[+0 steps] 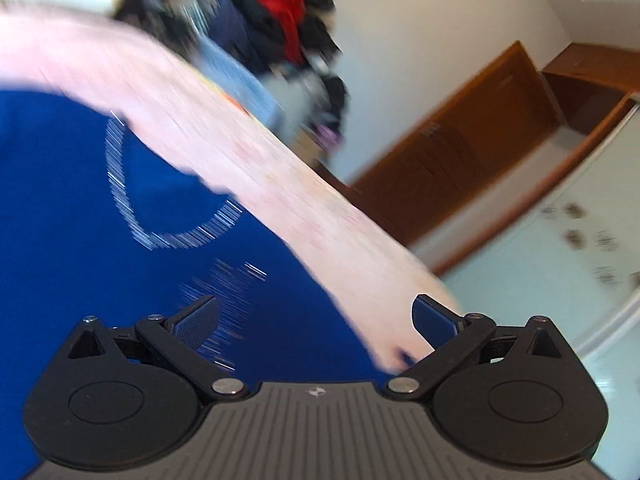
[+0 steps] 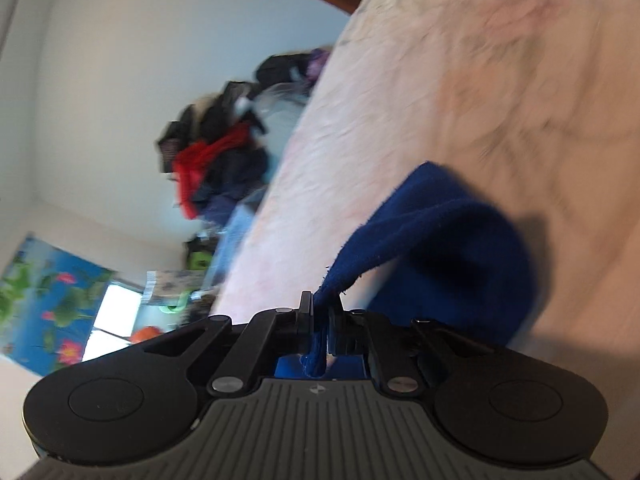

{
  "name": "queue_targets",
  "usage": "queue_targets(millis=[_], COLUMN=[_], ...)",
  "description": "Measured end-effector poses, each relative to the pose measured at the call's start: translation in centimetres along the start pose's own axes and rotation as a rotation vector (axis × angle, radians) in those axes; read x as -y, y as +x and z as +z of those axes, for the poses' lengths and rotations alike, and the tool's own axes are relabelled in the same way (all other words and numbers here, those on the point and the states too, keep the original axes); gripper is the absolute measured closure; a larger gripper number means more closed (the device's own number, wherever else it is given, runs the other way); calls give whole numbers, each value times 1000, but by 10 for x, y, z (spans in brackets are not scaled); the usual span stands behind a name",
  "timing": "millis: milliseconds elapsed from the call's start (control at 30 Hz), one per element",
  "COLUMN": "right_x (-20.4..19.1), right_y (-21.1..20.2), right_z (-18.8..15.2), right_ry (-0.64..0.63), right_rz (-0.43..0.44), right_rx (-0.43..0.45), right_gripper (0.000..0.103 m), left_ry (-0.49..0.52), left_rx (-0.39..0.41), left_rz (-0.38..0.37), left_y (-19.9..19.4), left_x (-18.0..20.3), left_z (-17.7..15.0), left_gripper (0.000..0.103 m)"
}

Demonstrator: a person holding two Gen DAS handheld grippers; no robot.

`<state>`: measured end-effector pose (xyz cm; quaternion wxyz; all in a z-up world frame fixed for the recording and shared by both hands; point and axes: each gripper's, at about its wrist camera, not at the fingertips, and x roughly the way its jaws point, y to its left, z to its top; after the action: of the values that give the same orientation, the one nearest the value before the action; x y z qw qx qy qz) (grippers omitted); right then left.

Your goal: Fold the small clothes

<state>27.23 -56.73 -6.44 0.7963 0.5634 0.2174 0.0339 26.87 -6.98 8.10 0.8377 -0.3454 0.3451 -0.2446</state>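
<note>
Two tilted tool-mounted fisheyes close over the pink bed cover (image 1: 280,184), both sharing the distant clothes pile (image 2: 216,160)

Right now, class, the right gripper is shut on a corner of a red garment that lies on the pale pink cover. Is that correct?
Not quite. The garment pinched in the right gripper is blue, not red, as the right wrist view shows. Red cloth appears only in the clothes pile in the background. The rest holds: the garment lies on the pale pink cover.

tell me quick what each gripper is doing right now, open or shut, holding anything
Left gripper: open, nothing between its fingers.
Right gripper: shut on a corner of the blue garment.
</note>
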Motion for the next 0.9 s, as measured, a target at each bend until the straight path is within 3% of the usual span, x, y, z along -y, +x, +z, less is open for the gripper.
queue_targets(millis=[133,200,267,333,367,533,567,633,833,900], right_x=[-2,-1,-2,-5,-5,1,1,-2,5,5], right_y=[-9,-5,-2,-1,0,4,3,3,4,0], right_z=[-20,-27,-34,-37,-37,-39,-42,-42,-48,-48], right_ry=[115,186,217,236,249,340,345,344,359,361], right_rz=[185,262,301,319,327,378,392,402,390,370], right_rx=[-19,-48,-71,-83,-89,-105,-105,-110,-137,-147], right_gripper=[91,91,91,91,91,91,91,91,87,63], left_ry=[-154,-249,-363,-451,-471,-494,-498,-508,-473,-420], left_rx=[-127,-170,-223,-286,-308,-356,-357,-363,-376,-380], left_rz=[-184,-206,-212,-229,-245,-233,-231,-225,-191,-149], left_y=[53,81,109,132,141,163,166,165,158,157], left_x=[7,7,-1,-5,-4,5,6,5,6,7], left_z=[-12,-21,-28,-37,-41,-53,-53,-53,-51,-43], left_gripper=[0,1,11,39,41,45,49,76,99,99])
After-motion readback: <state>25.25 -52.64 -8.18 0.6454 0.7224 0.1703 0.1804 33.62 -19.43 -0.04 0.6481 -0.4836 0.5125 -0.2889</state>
